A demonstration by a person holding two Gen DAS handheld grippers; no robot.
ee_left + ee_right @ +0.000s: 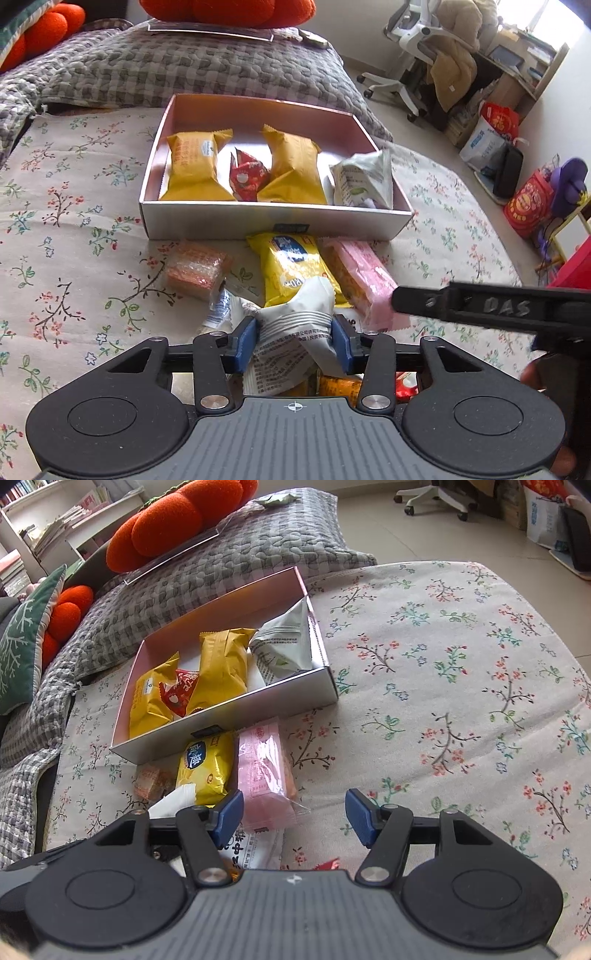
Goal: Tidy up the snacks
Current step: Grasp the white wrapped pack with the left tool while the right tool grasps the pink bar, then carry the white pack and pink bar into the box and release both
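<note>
An open white box (277,219) (295,690) on the floral bedspread holds two yellow packets (195,166), a small red packet (245,175) and a grey-white pouch (364,177). My left gripper (295,345) is shut on a white snack packet (288,332), in front of the box. Loose snacks lie in front of the box: a yellow bag (291,266) (205,766), a pink wafer pack (362,277) (264,775) and an orange cube pack (197,269). My right gripper (295,814) is open and empty, its left finger by the pink pack.
A grey checked quilt (184,70) and orange cushions (177,524) lie behind the box. The bed edge is to the right, with an office chair (413,44) and bags (528,206) on the floor beyond. The right gripper's black finger (480,306) crosses the left view.
</note>
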